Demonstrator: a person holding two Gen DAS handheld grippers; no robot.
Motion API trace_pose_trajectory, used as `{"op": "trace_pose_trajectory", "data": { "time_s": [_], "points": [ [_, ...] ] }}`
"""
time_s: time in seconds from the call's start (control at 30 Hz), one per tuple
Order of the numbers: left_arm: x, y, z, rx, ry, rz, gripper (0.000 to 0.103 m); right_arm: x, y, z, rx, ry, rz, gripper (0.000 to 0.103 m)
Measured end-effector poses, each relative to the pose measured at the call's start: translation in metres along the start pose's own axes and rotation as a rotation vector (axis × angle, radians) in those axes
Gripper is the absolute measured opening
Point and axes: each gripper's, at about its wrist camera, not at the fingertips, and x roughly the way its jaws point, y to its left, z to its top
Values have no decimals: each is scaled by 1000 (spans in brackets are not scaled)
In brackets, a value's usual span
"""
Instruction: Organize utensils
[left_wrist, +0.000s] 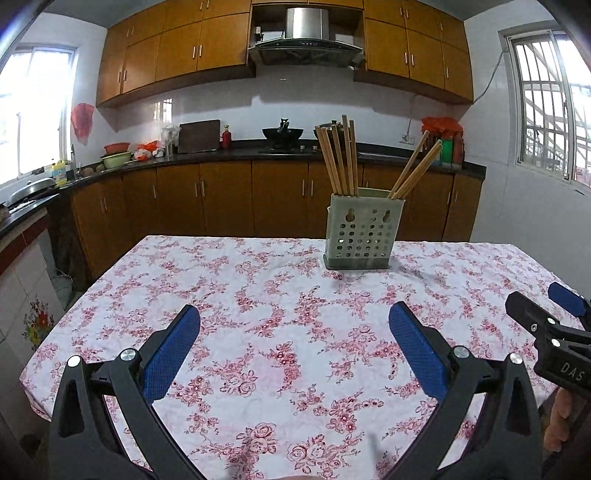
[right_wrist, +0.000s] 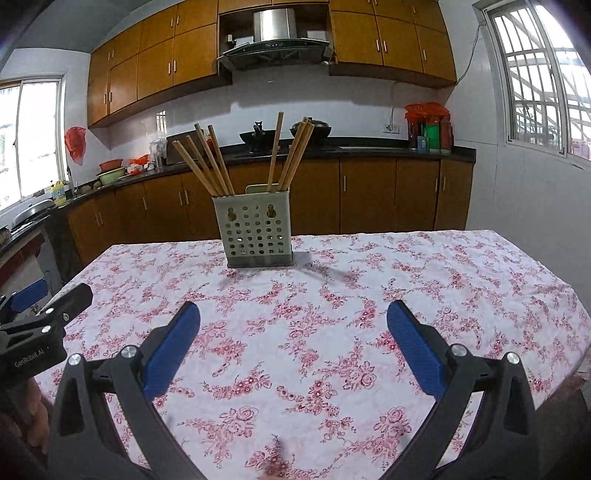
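A pale green perforated utensil holder (left_wrist: 362, 230) (right_wrist: 255, 230) stands upright near the far edge of the floral tablecloth. Several wooden chopsticks (left_wrist: 341, 158) (right_wrist: 207, 164) stick out of it, one bunch on the left side and a smaller bunch (left_wrist: 415, 168) (right_wrist: 291, 155) leaning right. My left gripper (left_wrist: 293, 347) hovers open over the near part of the table, nothing between its blue pads. My right gripper (right_wrist: 293, 347) is open too and empty, well short of the holder. Each gripper shows at the edge of the other's view (left_wrist: 546, 321) (right_wrist: 40, 310).
The table (left_wrist: 258, 295) (right_wrist: 406, 277) is covered by a white cloth with pink flowers. Behind it runs a dark kitchen counter (left_wrist: 221, 151) with a wok (left_wrist: 282, 133), bowls, bottles and wooden cabinets. Windows sit at far left and right.
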Motion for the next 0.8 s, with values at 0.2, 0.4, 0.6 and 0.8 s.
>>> {"op": "trace_pose_trajectory", "data": {
  "time_s": [0.2, 0.4, 0.6, 0.8],
  "points": [
    [-1, -3, 1, 10, 0, 1, 101, 0, -1, 1, 3, 0, -2, 99],
    [-1, -4, 1, 7, 4, -1, 101, -1, -1, 1, 2, -1, -4, 99],
    [-1, -4, 1, 6, 3, -1, 101, -2, -1, 1, 5, 2, -5, 99],
    [-1, -5, 1, 5, 3, 0, 101, -2, -1, 2, 6, -1, -7, 99]
  ]
}}
